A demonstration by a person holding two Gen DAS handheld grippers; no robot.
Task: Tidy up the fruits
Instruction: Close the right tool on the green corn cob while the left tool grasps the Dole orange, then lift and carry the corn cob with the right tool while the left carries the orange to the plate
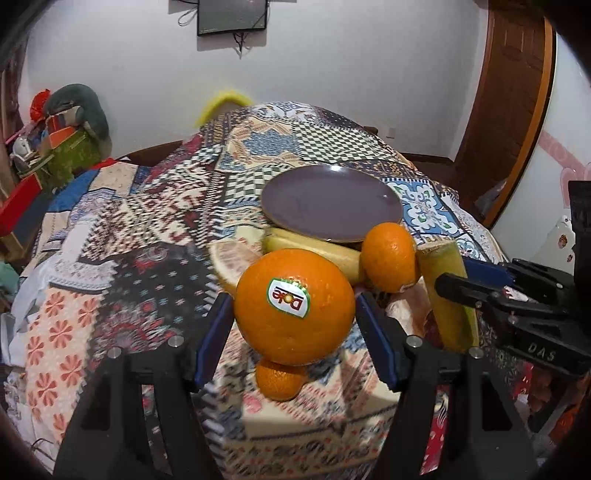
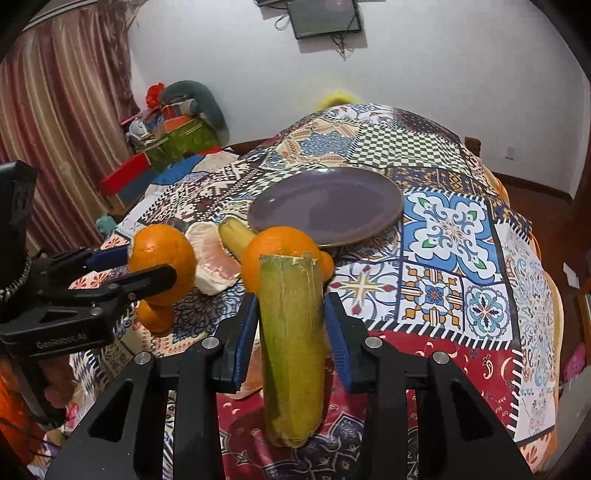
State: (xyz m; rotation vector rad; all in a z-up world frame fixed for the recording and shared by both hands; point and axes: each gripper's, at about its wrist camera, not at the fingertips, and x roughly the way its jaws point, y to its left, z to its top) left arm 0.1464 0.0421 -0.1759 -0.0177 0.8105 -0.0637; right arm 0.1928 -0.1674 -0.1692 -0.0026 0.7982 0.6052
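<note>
My left gripper point(image 1: 294, 314) is shut on a large orange with a Dole sticker point(image 1: 295, 310) and holds it above the table; it also shows in the right wrist view point(image 2: 162, 264). My right gripper point(image 2: 291, 314) is shut on a green-yellow sugarcane piece point(image 2: 291, 347), held upright; it shows in the left wrist view point(image 1: 448, 295) too. A purple plate point(image 1: 330, 201) point(image 2: 325, 206) lies empty behind. On the cloth lie a banana point(image 1: 314, 251) point(image 2: 236, 234), a pomelo segment point(image 2: 214, 258), a second orange point(image 1: 388, 256) point(image 2: 280, 243) and a small orange point(image 1: 279, 380) point(image 2: 155, 314).
A patchwork cloth point(image 2: 450, 258) covers the table. Boxes and clutter point(image 1: 55, 147) stand at the back left by a curtain point(image 2: 55, 129). A wooden door point(image 1: 509, 92) is at the right. A screen point(image 1: 232, 14) hangs on the wall.
</note>
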